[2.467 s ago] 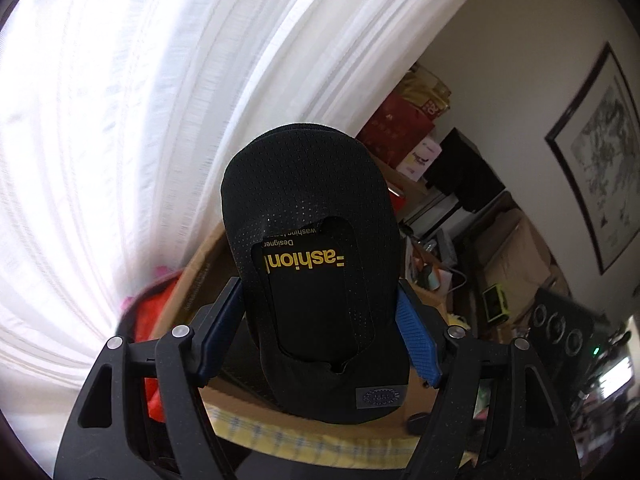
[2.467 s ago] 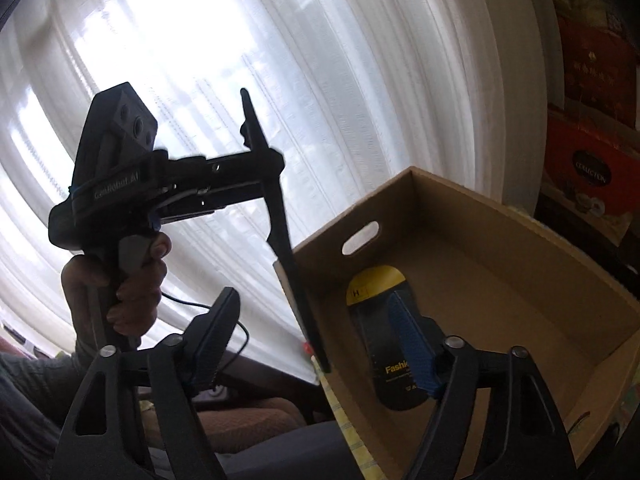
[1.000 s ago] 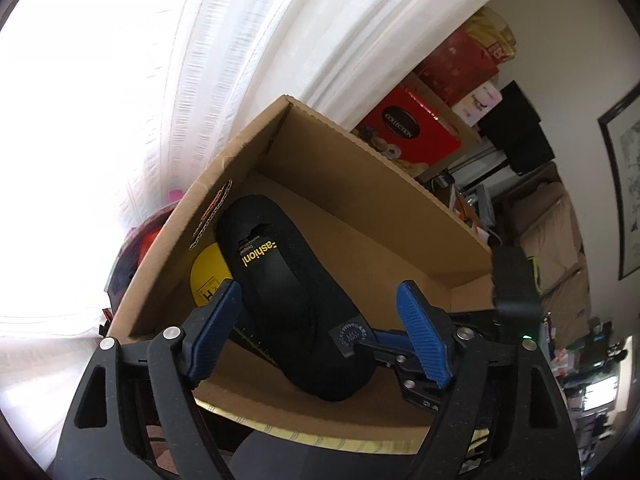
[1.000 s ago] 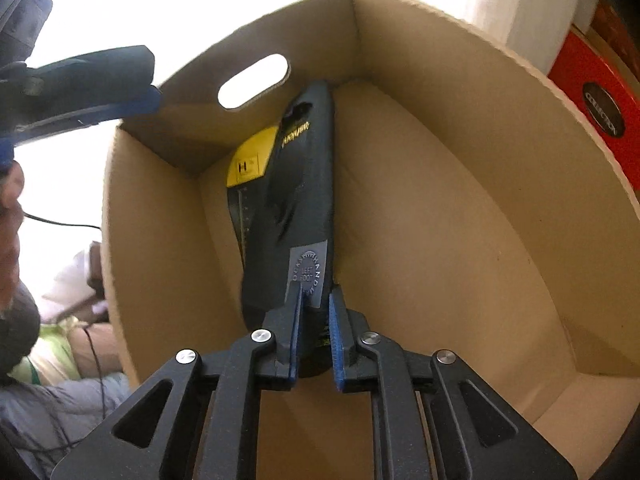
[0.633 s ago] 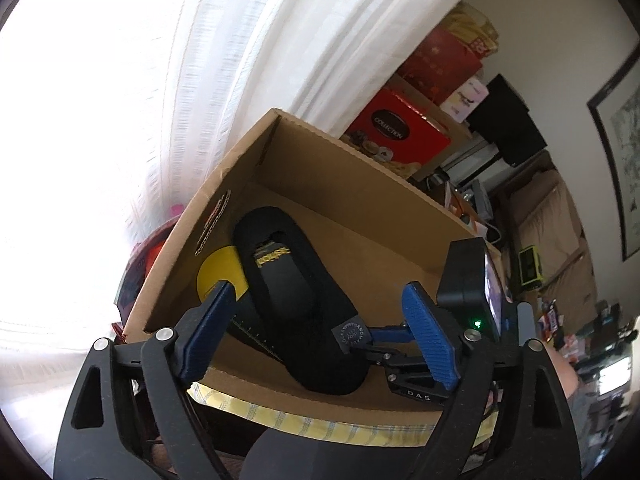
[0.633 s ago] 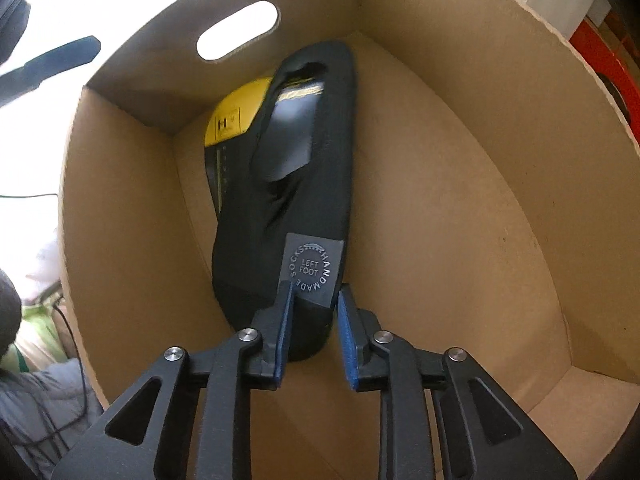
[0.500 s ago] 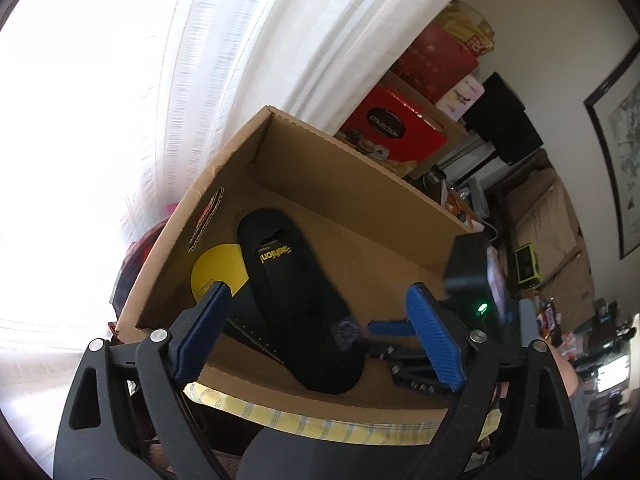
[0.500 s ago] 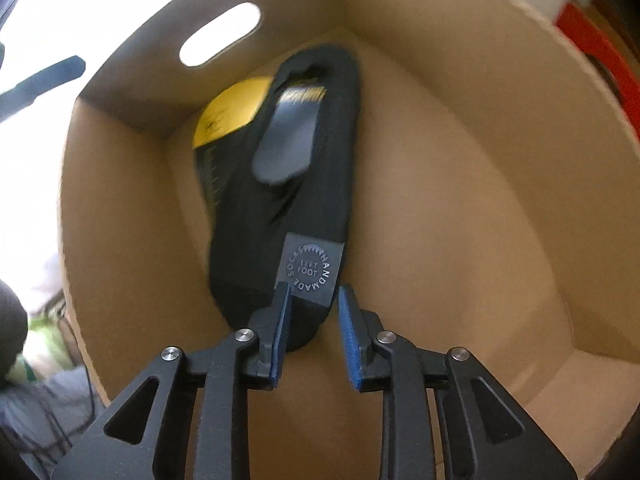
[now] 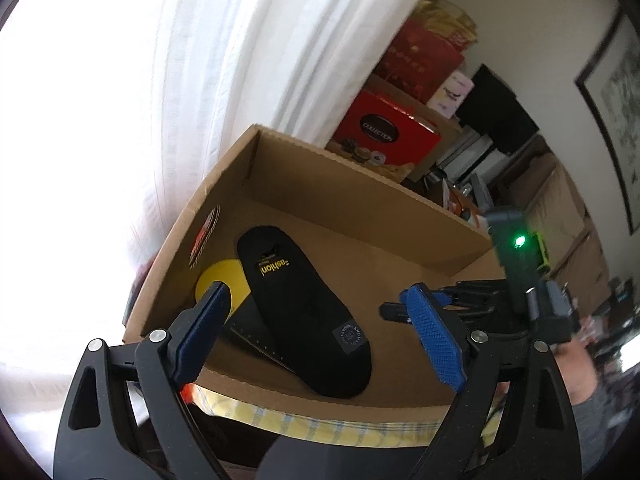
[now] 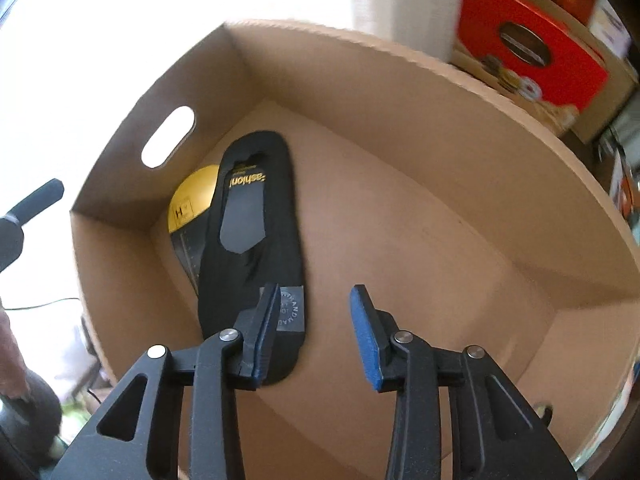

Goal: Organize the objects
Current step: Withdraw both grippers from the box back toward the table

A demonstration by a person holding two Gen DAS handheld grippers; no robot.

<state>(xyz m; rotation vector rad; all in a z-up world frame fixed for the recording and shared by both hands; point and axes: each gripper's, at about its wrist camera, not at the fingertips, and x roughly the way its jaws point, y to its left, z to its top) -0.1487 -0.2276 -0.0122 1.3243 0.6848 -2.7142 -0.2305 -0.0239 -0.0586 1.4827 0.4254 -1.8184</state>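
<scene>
Right claw (image 10: 316, 332) gapes empty over the black sock (image 10: 256, 240) in the box (image 10: 440, 200).

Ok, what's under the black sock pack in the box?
Under the black sock pack lies another pack: its yellow end and dark edge show; the rest is covered. Both rest on the cardboard box floor.

Blown-out glare from curtain (image 9: 224, 60), fisheye-warped, blurred edges.
</scene>
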